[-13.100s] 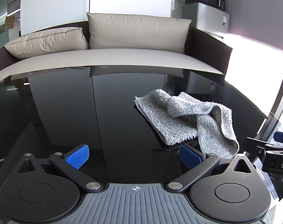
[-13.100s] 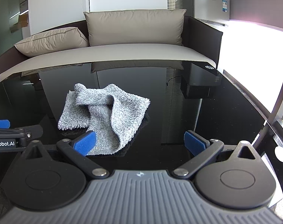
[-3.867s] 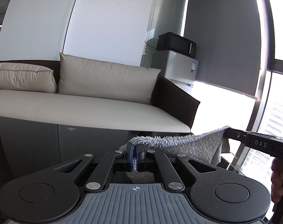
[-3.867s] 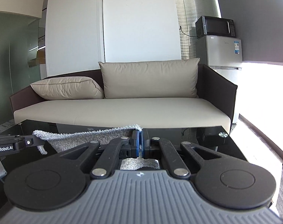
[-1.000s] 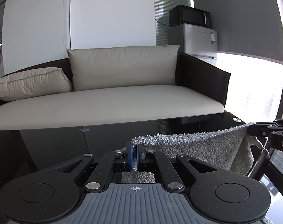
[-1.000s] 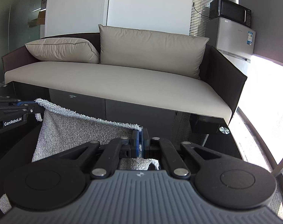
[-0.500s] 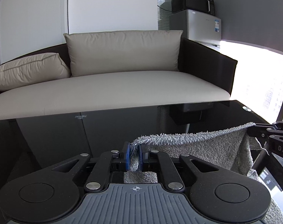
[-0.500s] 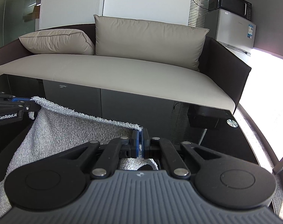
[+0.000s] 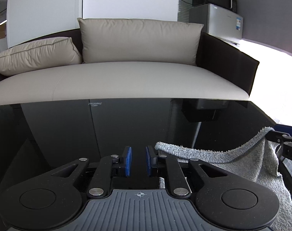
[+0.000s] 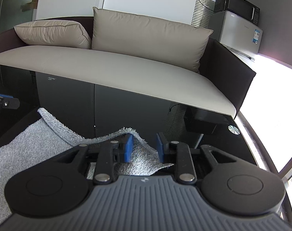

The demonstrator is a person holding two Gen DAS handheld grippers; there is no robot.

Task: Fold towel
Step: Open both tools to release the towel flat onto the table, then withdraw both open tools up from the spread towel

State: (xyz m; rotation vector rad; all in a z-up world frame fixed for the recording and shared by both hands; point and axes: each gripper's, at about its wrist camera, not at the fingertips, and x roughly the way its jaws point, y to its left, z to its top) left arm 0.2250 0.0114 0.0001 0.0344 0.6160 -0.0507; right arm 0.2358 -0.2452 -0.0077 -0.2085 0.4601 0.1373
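The grey terry towel [image 9: 223, 159] lies slack on the black glass table [image 9: 88, 130], with its top edge sagging. My left gripper [image 9: 138, 160] has its blue pads a little apart and the jaws are opening. Nothing is between them, and the towel's corner sits just right of the right pad. In the right wrist view the towel [image 10: 30, 146] spreads to the left. My right gripper [image 10: 144, 148] is opening wider; the towel's other corner lies loose between its pads and leans on the left one. Each gripper shows at the edge of the other's view.
A beige sofa [image 9: 126, 80] with two cushions stands just beyond the table's far edge. A small fridge [image 10: 238, 28] with a microwave on it is at the back right. A silver disc [image 10: 232, 129] marks the table's right corner, next to a bright window.
Both grippers have sunk toward the table and parted their jaws. The towel's two held corners have come free and its stretched top edge has dropped and gone slack.
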